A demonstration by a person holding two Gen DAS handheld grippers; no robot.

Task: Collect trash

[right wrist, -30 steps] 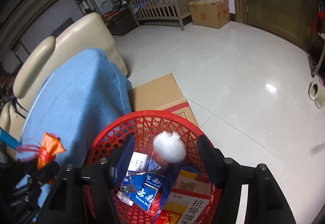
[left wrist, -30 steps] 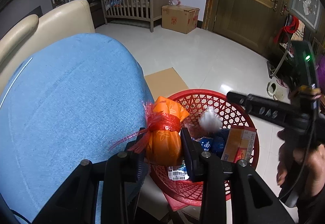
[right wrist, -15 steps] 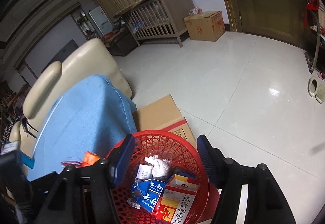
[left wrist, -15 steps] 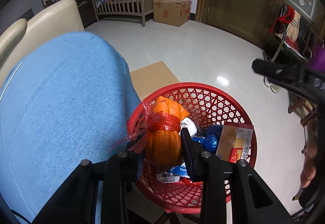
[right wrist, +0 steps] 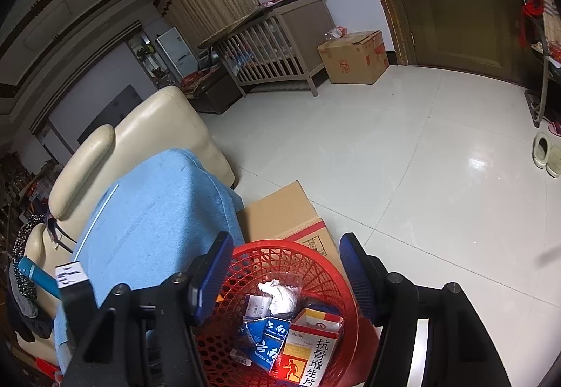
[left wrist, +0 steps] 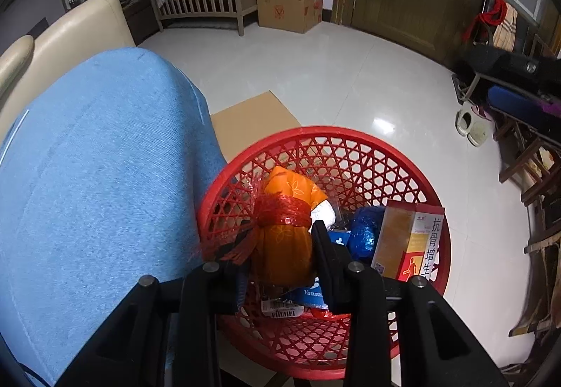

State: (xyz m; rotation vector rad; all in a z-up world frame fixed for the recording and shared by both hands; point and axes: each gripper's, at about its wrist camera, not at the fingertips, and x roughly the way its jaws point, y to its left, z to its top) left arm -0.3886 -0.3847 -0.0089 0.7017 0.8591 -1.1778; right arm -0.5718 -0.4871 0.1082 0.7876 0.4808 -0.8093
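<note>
Left wrist: tool (left wrist: 280,246) grips orange bundle (left wrist: 285,232).

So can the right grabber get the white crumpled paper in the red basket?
Probably yes. The right gripper is open and empty above the red basket, and the white crumpled paper lies on top of the other trash, uncovered, just below its fingers.
</note>
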